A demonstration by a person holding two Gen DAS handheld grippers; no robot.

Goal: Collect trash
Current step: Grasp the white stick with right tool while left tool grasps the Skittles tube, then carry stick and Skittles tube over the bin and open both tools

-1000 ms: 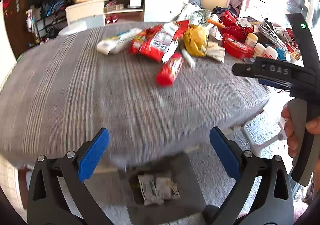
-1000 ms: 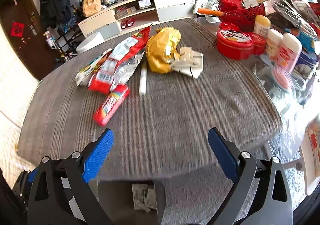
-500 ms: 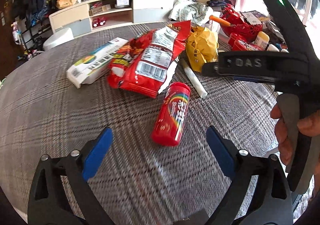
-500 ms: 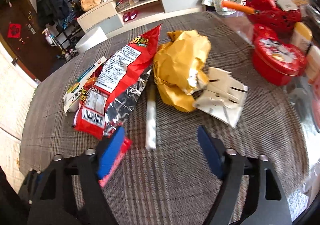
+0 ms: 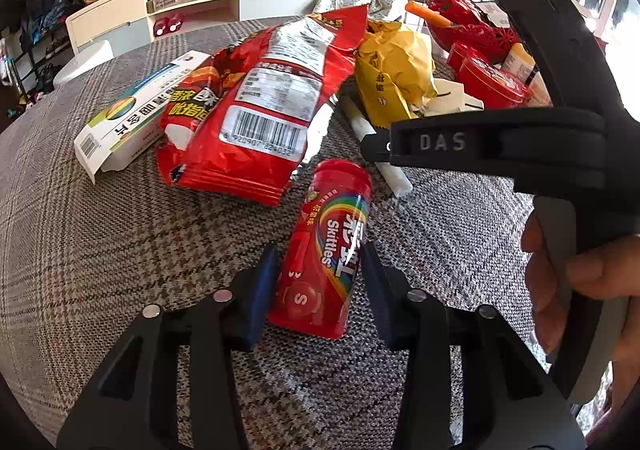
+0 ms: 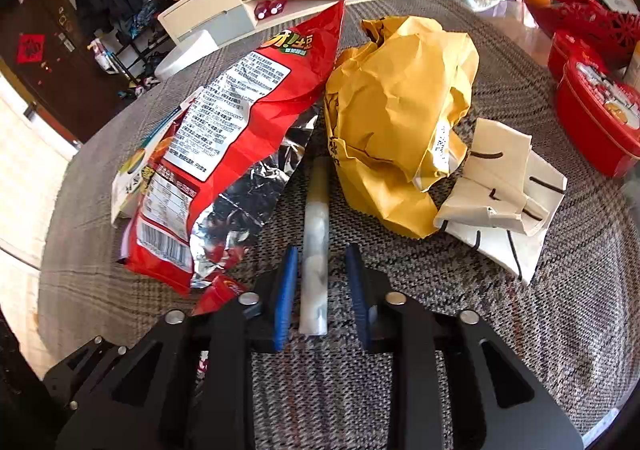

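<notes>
On the checked tablecloth (image 5: pixel 120 242) | my left gripper (image 5: pixel 318 282) closing round Skittles tube (image 5: pixel 328 250), pads about touching | right gripper (image 6: pixel 322 286) closing astride white roll (image 6: pixel 316 234), gaps showing | nothing lifted; snack bag (image 6: pixel 240 138), yellow wrapper (image 6: pixel 400 114) left.

Both grippers come down from the table edge to the trash and close in: the left gripper (image 5: pixel 318 282) now has its jaws around the red candy tube (image 5: pixel 326 250), and the right gripper (image 6: pixel 320 290) around the white stick (image 6: pixel 316 246) pointing to 12 o'clock.
</notes>
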